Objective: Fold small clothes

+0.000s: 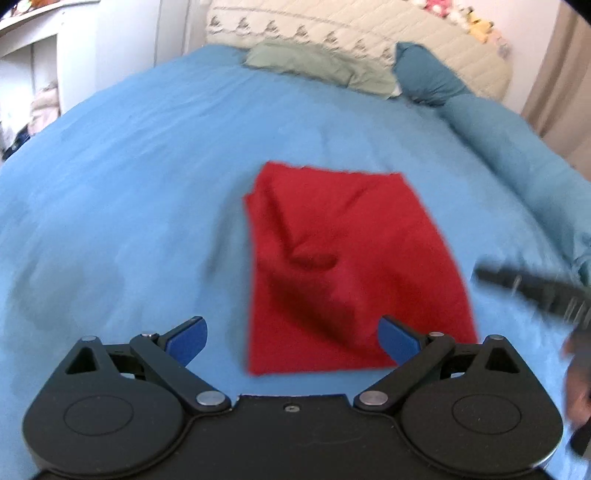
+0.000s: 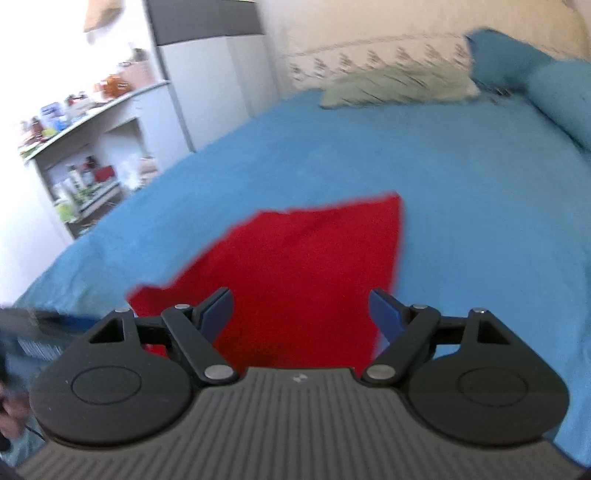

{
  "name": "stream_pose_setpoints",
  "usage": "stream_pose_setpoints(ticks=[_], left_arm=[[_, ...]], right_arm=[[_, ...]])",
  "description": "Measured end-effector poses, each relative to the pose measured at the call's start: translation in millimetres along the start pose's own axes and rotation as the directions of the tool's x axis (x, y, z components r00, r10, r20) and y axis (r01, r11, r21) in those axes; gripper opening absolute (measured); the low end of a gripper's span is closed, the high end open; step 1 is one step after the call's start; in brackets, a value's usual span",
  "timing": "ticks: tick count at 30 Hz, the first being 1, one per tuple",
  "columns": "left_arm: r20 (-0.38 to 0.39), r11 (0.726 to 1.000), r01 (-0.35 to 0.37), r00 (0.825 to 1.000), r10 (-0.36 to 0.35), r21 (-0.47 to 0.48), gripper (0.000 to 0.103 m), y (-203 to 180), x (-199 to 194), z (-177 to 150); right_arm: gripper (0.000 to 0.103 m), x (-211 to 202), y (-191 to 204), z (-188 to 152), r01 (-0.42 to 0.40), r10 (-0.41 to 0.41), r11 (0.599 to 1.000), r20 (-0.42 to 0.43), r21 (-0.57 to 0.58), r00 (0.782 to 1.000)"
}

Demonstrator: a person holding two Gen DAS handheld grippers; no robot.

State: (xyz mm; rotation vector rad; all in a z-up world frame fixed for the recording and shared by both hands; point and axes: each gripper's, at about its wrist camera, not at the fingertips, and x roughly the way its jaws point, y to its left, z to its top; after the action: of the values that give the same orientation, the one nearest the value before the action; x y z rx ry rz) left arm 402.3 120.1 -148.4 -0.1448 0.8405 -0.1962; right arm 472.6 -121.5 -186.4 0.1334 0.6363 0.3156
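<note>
We saw a red cloth (image 1: 347,266) lying on the blue bedspread (image 1: 129,206), folded over into a rough rectangle with soft creases near its middle. It sat near the middle of the bed, just ahead of both grippers.

In the left wrist view, the left gripper (image 1: 293,341) hung over the bedspread with its jaws wide apart and nothing between the blue pads (image 1: 188,341). The right-hand pad overlapped the cloth's near corner in the view, but we could not tell whether it touched. At the right edge we saw the blurred dark body of the right gripper (image 1: 532,291) and part of a hand (image 1: 578,380).

In the right wrist view, the right gripper (image 2: 301,317) also stood with its jaws spread wide, and no fabric was pinched between its pads (image 2: 218,314). The cloth (image 2: 295,280) lay beyond and below them, its far corner pointing away.

Past the cloth, a pale green pillow (image 1: 314,66) and a blue pillow (image 1: 428,74) rested against a cream headboard (image 1: 369,26). White shelves (image 2: 81,155) with small bottles stood beside the bed. Both views were blurred.
</note>
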Motion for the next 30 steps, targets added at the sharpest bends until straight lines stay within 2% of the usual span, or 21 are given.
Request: stream_pose_setpoints(ticks=[1, 4, 5, 6, 7, 8, 9, 13, 16, 18, 20, 21, 23, 26, 28, 30], left_arm=[[0.006, 1.000, 0.005, 1.000, -0.005, -0.002, 0.098, -3.6, 0.9, 2.9], [0.017, 0.999, 0.032, 0.999, -0.032, -0.032, 0.083, -7.2, 8.0, 13.5], [0.018, 0.999, 0.031, 0.999, -0.030, -0.044, 0.072, -5.9, 12.0, 16.8], [0.015, 0.998, 0.022, 1.000, -0.021, -0.054, 0.053, -3.1, 16.5, 19.1], [0.002, 0.998, 0.000, 1.000, 0.000, -0.066, 0.042, -0.3, 22.0, 19.8], [-0.014, 0.997, -0.015, 1.000, 0.014, -0.081, 0.020, 4.2, 26.8, 17.5], [-0.033, 0.995, -0.023, 0.999, 0.020, -0.100, 0.011, 11.7, 32.8, 17.9], [-0.061, 0.985, -0.031, 0.998, 0.021, -0.168, 0.011, 35.5, 43.3, 2.1], [-0.079, 0.991, -0.045, 0.996, 0.035, -0.128, 0.012, 33.8, 50.7, -14.1], [-0.056, 0.994, -0.063, 0.997, 0.059, -0.088, 0.013, 27.8, 47.2, -16.9], [-0.042, 0.993, -0.081, 0.996, 0.078, -0.087, 0.018, 22.9, 39.9, -11.0], [-0.027, 0.992, -0.083, 0.996, 0.081, -0.092, 0.028, 21.9, 35.2, -9.4], [0.006, 0.993, -0.092, 0.996, 0.093, -0.079, 0.037, 18.9, 25.9, -7.9], [0.000, 0.994, -0.105, 0.994, 0.105, -0.040, 0.037, 16.3, 26.0, -7.2], [-0.012, 0.992, -0.122, 0.992, 0.122, -0.028, 0.037, 17.4, 27.9, -10.4], [-0.013, 0.992, -0.123, 0.992, 0.123, -0.035, 0.040, 21.2, 27.9, -14.7]], right_arm=[[0.096, -1.3, -6.7, -9.5, 0.005, -0.005, 1.000, -0.015, 0.008, 1.000], [0.096, -3.7, -14.2, -30.0, 0.024, -0.023, 1.000, -0.029, 0.006, 0.999], [0.096, -8.2, -19.7, -32.9, 0.022, -0.022, 1.000, -0.030, 0.010, 0.999], [0.096, -11.9, -24.6, -38.3, 0.019, -0.019, 1.000, -0.030, 0.020, 0.999], [0.096, -11.8, -27.2, -41.4, 0.012, -0.010, 0.999, -0.036, 0.032, 0.999], [0.096, -11.8, -29.2, -44.0, 0.006, -0.004, 0.999, -0.044, 0.037, 0.999], [0.096, -6.4, -25.7, -44.1, 0.008, -0.007, 0.999, -0.049, 0.036, 0.999], [0.096, 2.0, -19.8, -57.6, 0.026, -0.029, 0.999, -0.088, -0.028, 0.996], [0.095, 8.3, -15.8, -71.5, 0.045, -0.051, 0.997, -0.108, -0.060, 0.993], [0.094, 7.5, -16.9, -78.4, 0.069, -0.076, 0.995, -0.100, -0.074, 0.992], [0.093, 7.0, -17.0, -81.0, 0.090, -0.096, 0.993, -0.087, -0.074, 0.992], [0.093, 6.4, -17.1, -81.1, 0.094, -0.099, 0.993, -0.079, -0.072, 0.992], [0.093, 5.6, -17.9, -79.7, 0.111, -0.115, 0.991, -0.059, -0.068, 0.992], [0.093, 10.5, -15.0, -75.6, 0.138, -0.144, 0.986, -0.057, -0.093, 0.988], [0.084, 15.7, -12.0, -76.3, 0.181, -0.192, 0.973, -0.062, -0.142, 0.979], [0.083, 13.9, -17.2, -75.9, 0.226, -0.234, 0.965, -0.051, -0.134, 0.971]])
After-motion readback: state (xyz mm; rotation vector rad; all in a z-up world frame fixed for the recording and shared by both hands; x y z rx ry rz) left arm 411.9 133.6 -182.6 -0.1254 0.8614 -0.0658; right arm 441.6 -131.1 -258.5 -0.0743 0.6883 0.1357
